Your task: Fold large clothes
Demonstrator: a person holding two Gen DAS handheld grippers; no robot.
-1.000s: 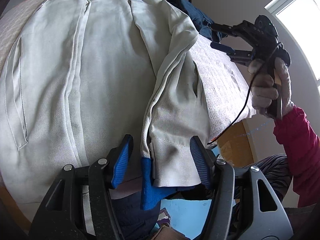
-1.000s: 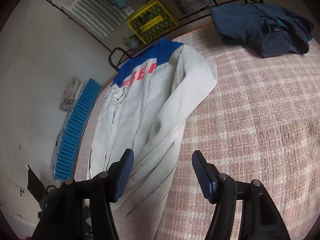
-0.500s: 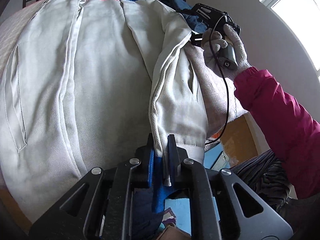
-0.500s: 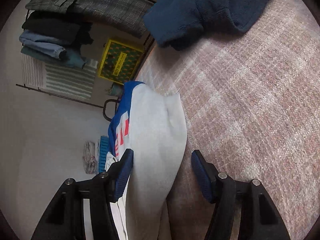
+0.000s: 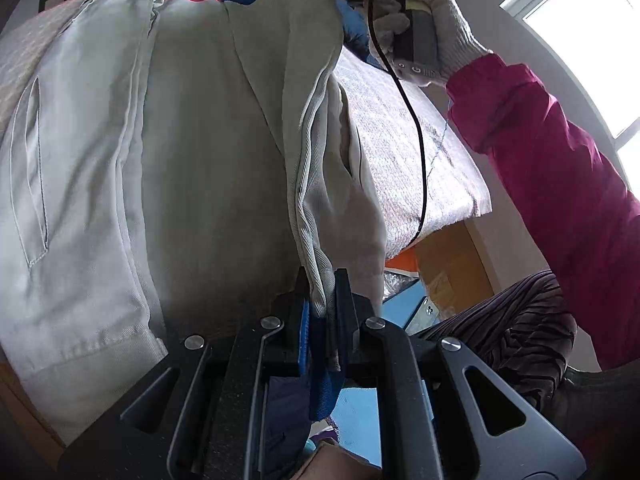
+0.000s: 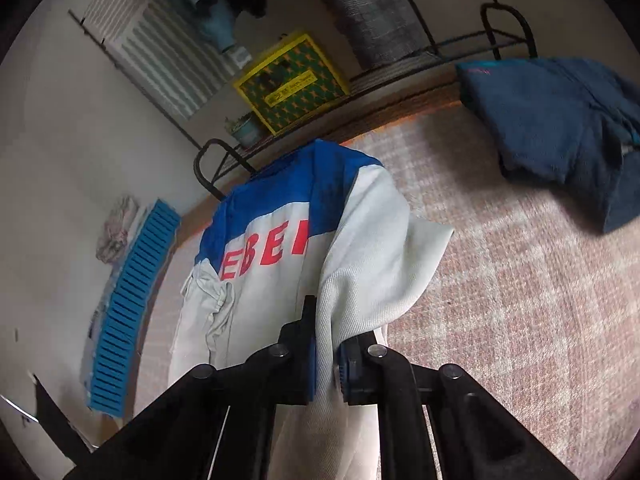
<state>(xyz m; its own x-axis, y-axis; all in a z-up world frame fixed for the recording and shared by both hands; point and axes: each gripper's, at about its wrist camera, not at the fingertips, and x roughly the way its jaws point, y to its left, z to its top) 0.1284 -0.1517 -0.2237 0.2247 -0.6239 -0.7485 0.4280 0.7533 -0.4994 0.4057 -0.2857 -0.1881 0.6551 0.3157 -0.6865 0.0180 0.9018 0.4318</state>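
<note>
A large white jacket (image 5: 180, 160) with a blue yoke and red letters lies spread on the bed. My left gripper (image 5: 322, 280) is shut on the cuff end of its right sleeve (image 5: 320, 140), near the bed's front edge. In the right wrist view the jacket (image 6: 256, 292) shows its blue top. There my right gripper (image 6: 326, 320) is closing its jaws, and the pads pinch the sleeve's shoulder end (image 6: 372, 264), which stands lifted off the cover. The left wrist view shows a gloved hand (image 5: 436, 28) holding that gripper at the top.
The pink checked bed cover (image 6: 520, 300) runs bare to the right of the jacket. A crumpled navy garment (image 6: 560, 128) lies at the far right corner. Behind the bed stand a metal rack rail (image 6: 400, 68) and a yellow crate (image 6: 292, 80). A magenta sleeve (image 5: 560, 180) reaches over the bed's right side.
Both grippers went from open to shut on the sleeve, left on the cuff, right near the shoulder. The right hand travelled up the bed to the jacket's top and lifted the cloth there.
</note>
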